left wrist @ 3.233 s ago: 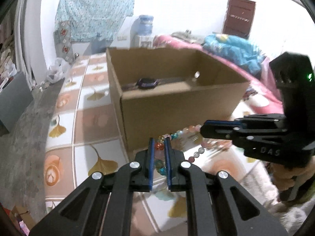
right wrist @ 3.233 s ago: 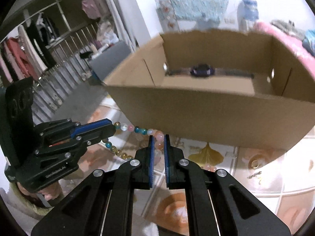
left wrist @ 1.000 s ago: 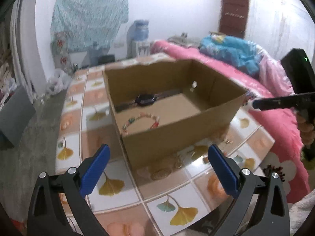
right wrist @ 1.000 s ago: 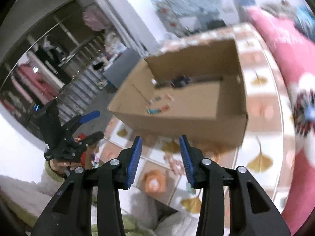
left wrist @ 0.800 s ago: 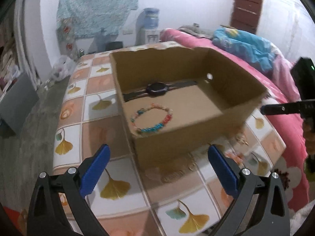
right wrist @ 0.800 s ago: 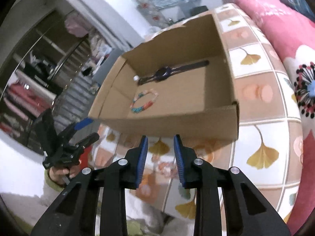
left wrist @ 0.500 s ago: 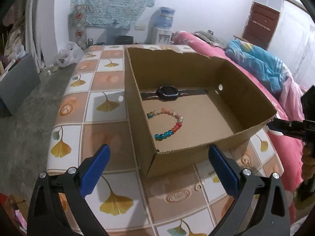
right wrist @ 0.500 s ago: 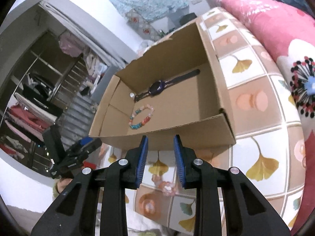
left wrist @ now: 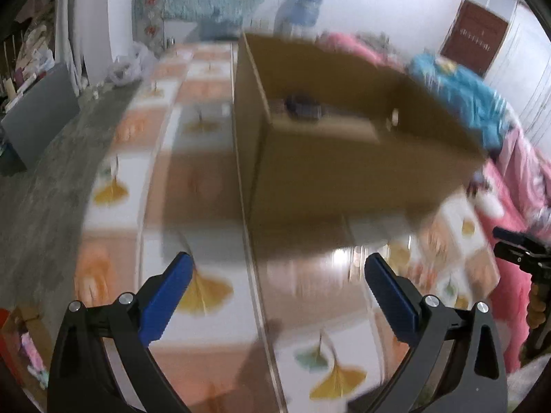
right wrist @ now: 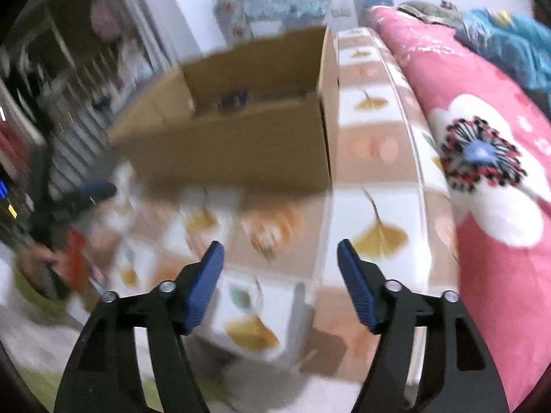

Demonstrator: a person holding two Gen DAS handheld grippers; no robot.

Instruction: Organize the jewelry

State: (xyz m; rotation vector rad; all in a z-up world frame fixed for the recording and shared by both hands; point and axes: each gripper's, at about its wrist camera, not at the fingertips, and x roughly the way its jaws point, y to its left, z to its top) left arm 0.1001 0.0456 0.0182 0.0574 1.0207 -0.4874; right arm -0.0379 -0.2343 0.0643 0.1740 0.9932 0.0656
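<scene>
Both grippers held empty above the tiled table

The left gripper (left wrist: 275, 275) is spread wide with nothing between its pads; the right gripper (right wrist: 279, 258) is opening, likewise empty. A dark, blurred watch (left wrist: 303, 105) is seen inside the cardboard box (left wrist: 344, 172) on the table (left wrist: 193, 186)

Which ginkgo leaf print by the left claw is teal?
The small teal leaf print low in the view, above a yellow leaf; the others are yellow.

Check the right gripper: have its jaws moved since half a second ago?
Yes. The right gripper is opening, nothing between its jaws; they now frame more of the tiled table before the cardboard box.
</scene>
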